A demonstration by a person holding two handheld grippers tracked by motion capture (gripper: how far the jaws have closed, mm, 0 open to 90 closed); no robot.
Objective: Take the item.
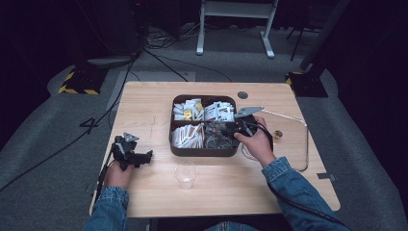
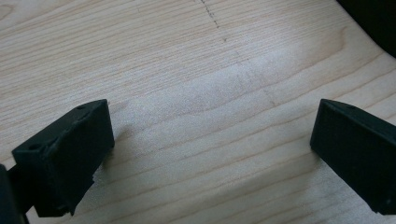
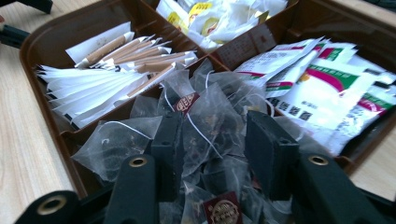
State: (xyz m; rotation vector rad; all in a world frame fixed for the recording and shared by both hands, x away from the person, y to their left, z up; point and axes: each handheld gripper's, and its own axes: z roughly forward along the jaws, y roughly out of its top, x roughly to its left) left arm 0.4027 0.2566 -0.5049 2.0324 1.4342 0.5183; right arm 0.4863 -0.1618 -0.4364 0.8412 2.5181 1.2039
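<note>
A brown tray point(image 1: 202, 151) with four compartments stands mid-table. My right gripper point(image 1: 226, 130) reaches down into its near right compartment, a heap of clear mesh tea bags point(image 1: 217, 139). In the right gripper view my right gripper point(image 3: 212, 140) has its jaws on either side of one tea bag point(image 3: 210, 116) with a white string and a dark red tag. Whether the pads press on it I cannot tell. My left gripper point(image 1: 146, 156) rests at the table's left, and in its own view my left gripper point(image 2: 212, 154) stands open over bare wood.
The other compartments of the tray point(image 3: 46, 42) hold white and brown stick sachets point(image 3: 116, 60), green-and-pink sachets point(image 3: 322, 84) and yellow-white packets point(image 3: 210, 18). A clear plastic cup point(image 1: 185, 174) stands in front of the tray. A small brass piece point(image 1: 278, 134) lies to its right.
</note>
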